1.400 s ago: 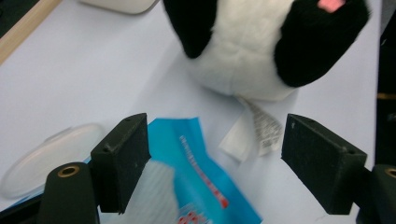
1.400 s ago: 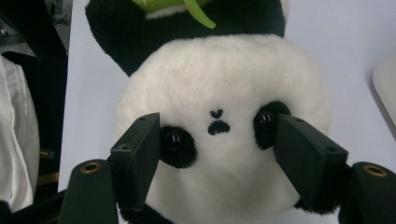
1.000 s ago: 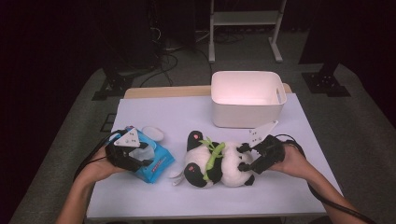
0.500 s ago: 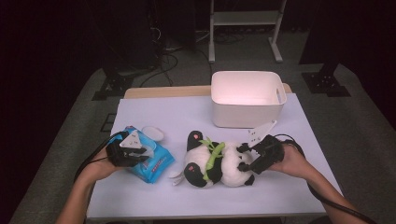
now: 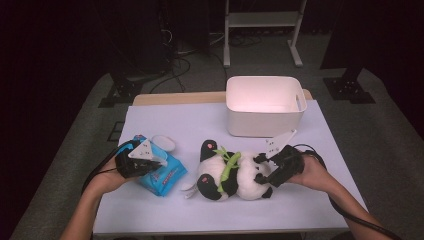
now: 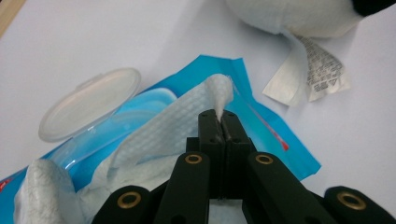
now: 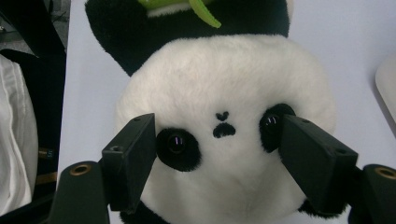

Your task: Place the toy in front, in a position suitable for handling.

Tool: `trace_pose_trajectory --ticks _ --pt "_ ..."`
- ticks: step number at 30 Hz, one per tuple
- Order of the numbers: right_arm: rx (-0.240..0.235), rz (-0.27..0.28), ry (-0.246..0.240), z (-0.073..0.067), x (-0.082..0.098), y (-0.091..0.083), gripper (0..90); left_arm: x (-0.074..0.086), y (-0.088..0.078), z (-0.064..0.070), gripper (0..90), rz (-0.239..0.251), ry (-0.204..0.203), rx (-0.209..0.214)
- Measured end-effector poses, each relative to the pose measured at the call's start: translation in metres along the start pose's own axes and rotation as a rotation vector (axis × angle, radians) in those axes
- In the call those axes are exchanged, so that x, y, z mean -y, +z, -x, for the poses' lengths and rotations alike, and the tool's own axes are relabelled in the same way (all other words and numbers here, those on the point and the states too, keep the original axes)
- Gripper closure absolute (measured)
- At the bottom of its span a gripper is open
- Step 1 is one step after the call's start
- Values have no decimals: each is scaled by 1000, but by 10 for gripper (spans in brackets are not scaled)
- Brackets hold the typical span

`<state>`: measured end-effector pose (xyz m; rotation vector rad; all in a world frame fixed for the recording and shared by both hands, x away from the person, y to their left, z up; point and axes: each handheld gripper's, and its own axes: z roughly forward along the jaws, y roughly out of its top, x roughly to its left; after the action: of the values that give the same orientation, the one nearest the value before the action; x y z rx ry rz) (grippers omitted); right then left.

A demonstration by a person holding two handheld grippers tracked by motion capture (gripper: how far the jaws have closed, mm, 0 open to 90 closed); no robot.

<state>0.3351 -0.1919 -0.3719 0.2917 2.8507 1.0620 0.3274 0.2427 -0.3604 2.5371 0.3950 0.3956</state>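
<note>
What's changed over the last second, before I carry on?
The left claw has just been closing and is now shut on the white textured wet wipe poking out of the blue wipes pack. Unchanged: the right claw flanks the black-and-white plush panda's head, and the white plastic bin has not moved.

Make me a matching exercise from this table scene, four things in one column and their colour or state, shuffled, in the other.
Things:
1. wet wipe
2. pack lid
3. toy panda
4. storage bin

States:
A. flipped open, clear plastic
B. lying on the table, head between the right hand-held gripper's jaws
C. pinched at its tip by the shut left hand-held gripper
D. white, standing at the table's far side

Pairs: 1-C, 2-A, 3-B, 4-D
</note>
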Motion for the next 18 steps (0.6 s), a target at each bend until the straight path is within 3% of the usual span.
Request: trace_pose_trajectory --ticks 15,18 --pt "-2 9 2 0 1 0 268 -37 -17 12 892 20 17 46" --pt "-3 5 1 0 1 0 269 -44 -22 14 892 67 19 100"
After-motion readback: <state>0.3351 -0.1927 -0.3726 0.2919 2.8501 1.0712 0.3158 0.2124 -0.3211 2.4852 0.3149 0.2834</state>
